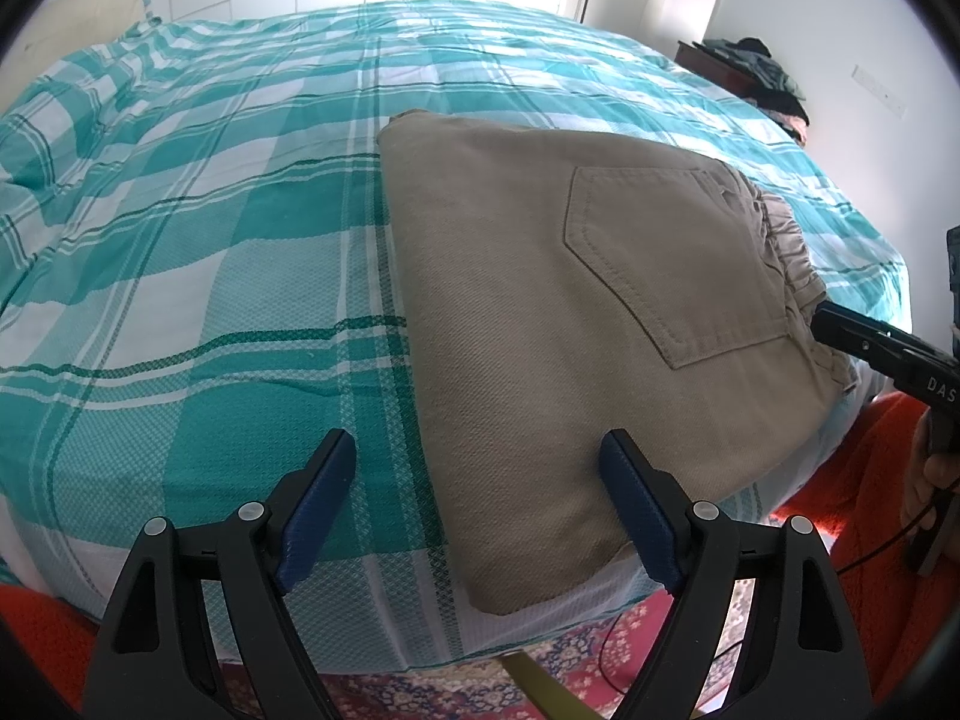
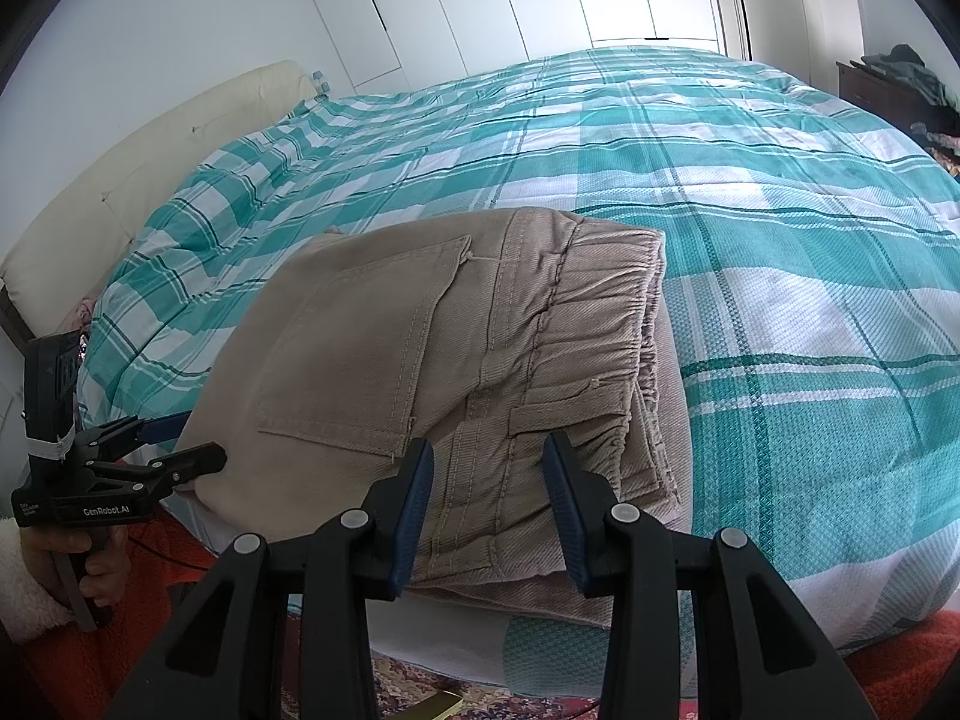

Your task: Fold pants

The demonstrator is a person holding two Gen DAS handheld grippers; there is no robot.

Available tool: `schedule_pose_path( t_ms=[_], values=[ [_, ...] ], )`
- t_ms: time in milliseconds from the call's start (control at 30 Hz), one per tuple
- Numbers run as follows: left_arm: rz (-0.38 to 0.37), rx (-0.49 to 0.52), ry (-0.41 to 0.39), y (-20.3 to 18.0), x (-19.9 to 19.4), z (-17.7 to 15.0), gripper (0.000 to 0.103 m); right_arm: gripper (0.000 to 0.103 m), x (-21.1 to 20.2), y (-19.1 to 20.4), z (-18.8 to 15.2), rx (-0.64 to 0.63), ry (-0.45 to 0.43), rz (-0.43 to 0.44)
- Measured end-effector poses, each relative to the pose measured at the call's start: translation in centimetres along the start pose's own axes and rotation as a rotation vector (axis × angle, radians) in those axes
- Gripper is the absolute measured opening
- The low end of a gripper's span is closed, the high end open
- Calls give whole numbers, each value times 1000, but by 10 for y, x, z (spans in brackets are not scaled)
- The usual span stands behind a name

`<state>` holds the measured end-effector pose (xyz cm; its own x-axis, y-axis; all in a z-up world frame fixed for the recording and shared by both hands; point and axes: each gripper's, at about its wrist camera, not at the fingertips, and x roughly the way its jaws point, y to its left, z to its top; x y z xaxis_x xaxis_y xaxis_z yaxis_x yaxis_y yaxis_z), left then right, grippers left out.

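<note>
Pants (image 1: 540,324) are already down to a compact tan bundle, sitting on the near edge of the bed (image 1: 180,240), back pocket (image 1: 666,264) up and the elastic waistband (image 2: 600,324) on the right side.

Left gripper (image 1: 480,510) hangs over the bundle's near left corner w/ fingers wide apart, nothing pinched. One pad is over the plaid cover, the other over the tan cloth.

Right gripper (image 2: 489,510) is at the waistband end, fingers partway apart w/ the waistband fabric showing btwn them. Can't tell for sure if the pads are actually pressing on it or just straddling it, looks more like straddling imo.

What could go wrong from here:
- bundle sits right at the mattress edge, near corner almost overhanging. A sideways nudge from either gripper prob slides it off onto the rug (image 1: 420,696).
- if the right one closes and pulls, it may only catch the top layer of the waistband stack, so the layers peel open and the fold is undone.
- left gripper closing where it is could grab the bedcover along w/ the pants and drag both.
</note>
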<state>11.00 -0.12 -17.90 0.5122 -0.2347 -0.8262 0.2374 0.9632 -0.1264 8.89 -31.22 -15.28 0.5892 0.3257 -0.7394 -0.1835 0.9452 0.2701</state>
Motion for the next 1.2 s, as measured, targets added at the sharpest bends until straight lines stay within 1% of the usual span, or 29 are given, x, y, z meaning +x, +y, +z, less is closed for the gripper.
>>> schedule_pose_path(
  t_ms=[800, 867, 967, 1000, 1033, 1067, 1100, 1133, 1200],
  values=[
    [-6, -7, 7, 4, 2, -3, 87, 39, 0, 1, -1, -2, -2, -3],
    [-34, -33, 22, 10, -2, -1, 87, 39, -1, 1, 1, -4, 0, -4],
    [-104, -116, 3, 30, -17, 4, 87, 40, -9, -1, 9, 21, 8, 22],
    [-121, -138, 0, 35, -20, 5, 87, 48, -16, -3, 13, 46, -2, 48],
    [-147, -166, 2, 43, -21, 7, 87, 62, -26, -8, 17, 79, -29, 72],
    [-192, -210, 11, 53, -21, 7, 87, 69, -35, -14, 19, 103, -55, 70],
    [-220, -238, 17, 58, -19, 8, 87, 77, -40, -20, 21, 120, -68, 63],
    [-257, -275, 28, 63, -17, 9, 87, 77, -41, -28, 23, 144, -65, 62],
    [-319, -326, 60, 68, -8, 9, 87, 77, -32, -47, 27, 203, 1, 74]
  ],
)
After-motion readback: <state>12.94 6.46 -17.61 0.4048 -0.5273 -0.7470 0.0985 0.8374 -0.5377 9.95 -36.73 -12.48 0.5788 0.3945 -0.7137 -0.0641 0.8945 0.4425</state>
